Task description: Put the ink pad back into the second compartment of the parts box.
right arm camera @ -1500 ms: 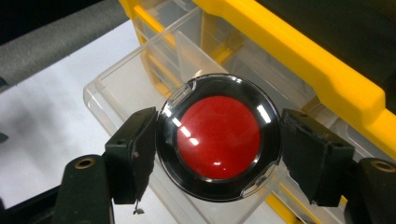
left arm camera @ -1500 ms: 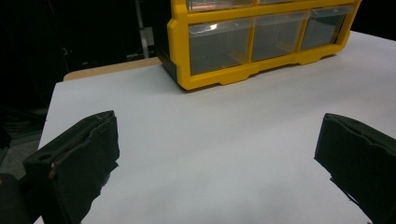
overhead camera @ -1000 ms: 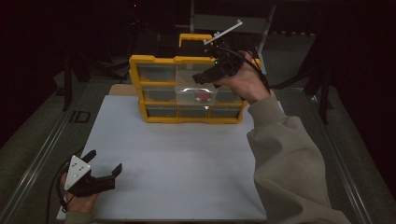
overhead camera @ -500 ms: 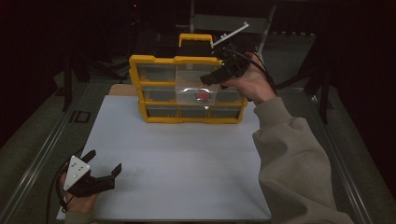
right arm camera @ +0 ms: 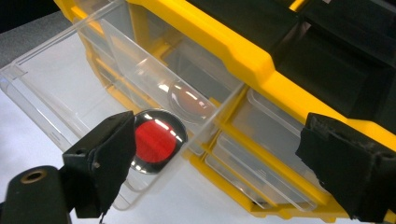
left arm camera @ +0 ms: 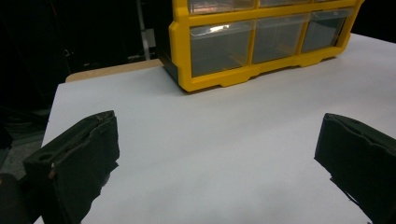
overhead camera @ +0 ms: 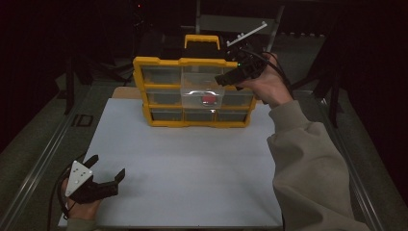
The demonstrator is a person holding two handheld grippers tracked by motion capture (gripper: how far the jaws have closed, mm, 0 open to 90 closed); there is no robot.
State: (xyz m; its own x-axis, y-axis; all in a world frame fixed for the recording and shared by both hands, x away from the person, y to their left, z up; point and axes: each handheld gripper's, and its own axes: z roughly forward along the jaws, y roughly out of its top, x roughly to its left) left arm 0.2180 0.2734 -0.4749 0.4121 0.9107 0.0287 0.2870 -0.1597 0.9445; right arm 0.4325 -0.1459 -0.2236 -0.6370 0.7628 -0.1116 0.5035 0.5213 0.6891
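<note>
High view first: yellow drawer cabinet (overhead camera: 195, 91) sitting at the far middle of the white table (overhead camera: 192, 168), black and yellow carry handle on top, three rows of clear drawers. Middle drawer (overhead camera: 202, 97) of the middle row pulled out toward the near side, with a red disc (overhead camera: 208, 99) lying inside it. Right gripper (overhead camera: 226, 77) held up at the cabinet's upper right corner, just above and right of that open drawer, hand and beige sleeve (overhead camera: 308, 163) reaching in from the near right. Jaws spread, nothing between them. Same story from the right gripper view: right gripper (right arm camera: 210, 163) with both black pads wide apart, the clear drawer (right arm camera: 93, 88) sticking out of the yellow frame below, and the red disc (right arm camera: 156, 142) resting on the drawer floor near its front wall, looks like a round red piece with a shiny rim, partly tucked behind the left pad. Not touching the disc as far as can be told. Left gripper (overhead camera: 103, 168) way over at the near left corner of the table, well apart from the cabinet, grey three-cornered plate on top, jaws open and empty. Left gripper view backs that up: left gripper (left arm camera: 217, 154) pads spread over bare white table, cabinet (left arm camera: 261, 42) far ahead.
</note>
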